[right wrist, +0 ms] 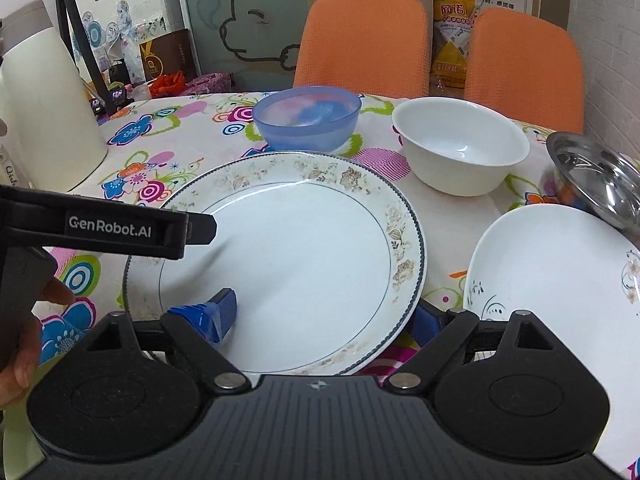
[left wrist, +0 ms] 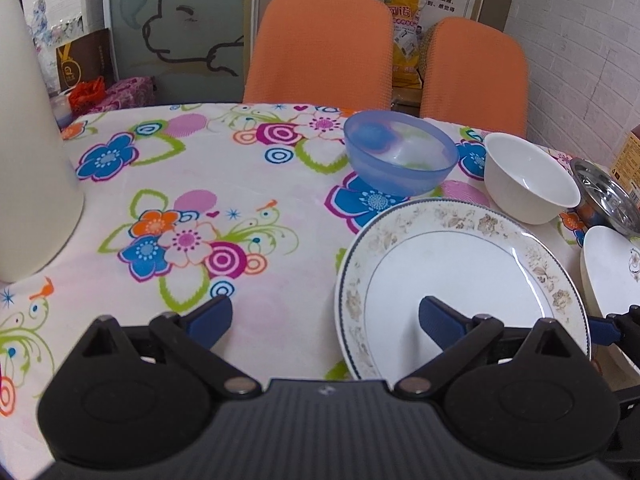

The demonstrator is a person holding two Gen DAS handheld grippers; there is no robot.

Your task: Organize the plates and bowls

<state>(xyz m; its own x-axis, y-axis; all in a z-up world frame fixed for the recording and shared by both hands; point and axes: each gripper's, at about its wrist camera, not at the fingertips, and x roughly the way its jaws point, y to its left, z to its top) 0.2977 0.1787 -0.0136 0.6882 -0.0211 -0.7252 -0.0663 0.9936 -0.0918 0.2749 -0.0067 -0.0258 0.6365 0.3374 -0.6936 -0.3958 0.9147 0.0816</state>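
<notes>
While both tongs, left tongs [left wrist: 326, 320] and right tongs [right wrist: 328, 316], gape wide, nothing looks stacked yet: patterned plate [right wrist: 280, 264], white plate [right wrist: 560, 280], blue bowl [right wrist: 306, 122], white bowl [right wrist: 460, 148] and steel bowl [right wrist: 596, 176] sit separately on the counter [left wrist: 248, 280].

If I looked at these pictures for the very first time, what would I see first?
Probably the big white plate with a brown flower border, right in the middle near the camera, on the bright flowery tablecloth. Both open grippers reach toward it: the left gripper at its left edge, the right gripper straddling its right rim. Behind it sit a see-through blue plastic bowl and a plain white bowl, in front of two orange chairs.
</notes>
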